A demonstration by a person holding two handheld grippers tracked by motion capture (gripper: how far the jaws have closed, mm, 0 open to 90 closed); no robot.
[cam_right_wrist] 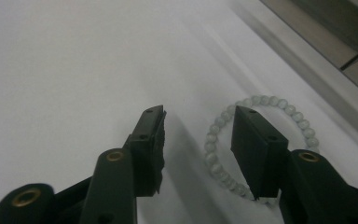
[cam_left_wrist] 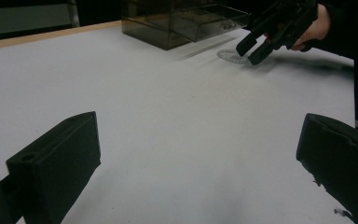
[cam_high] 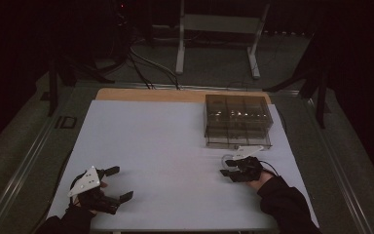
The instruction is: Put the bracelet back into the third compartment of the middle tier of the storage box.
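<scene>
A bracelet of pale green beads (cam_right_wrist: 270, 100) lies flat on the white mat (cam_high: 165, 146), just in front of a smoky clear drawer box (cam_high: 237, 122). My right gripper (cam_right_wrist: 198, 112) is low over the bracelet with its jaws partly apart. One jaw stands inside the ring and the other outside it, so the near arc of beads lies between them untouched. In the high view the right gripper (cam_high: 226, 168) is at the mat's right and the bracelet (cam_high: 227, 158) is a faint ring by its tips. My left gripper (cam_high: 120, 183) rests at the front left, wide open with nothing in it.
The box (cam_left_wrist: 177, 23) has several compartments, and small items glint in its top row. Seen from the left gripper (cam_left_wrist: 200, 126), the right gripper (cam_left_wrist: 248, 53) and bracelet (cam_left_wrist: 228, 57) lie far across bare mat. A wooden table edge (cam_high: 126, 94) runs behind the mat, and beyond it a metal stand (cam_high: 219, 29).
</scene>
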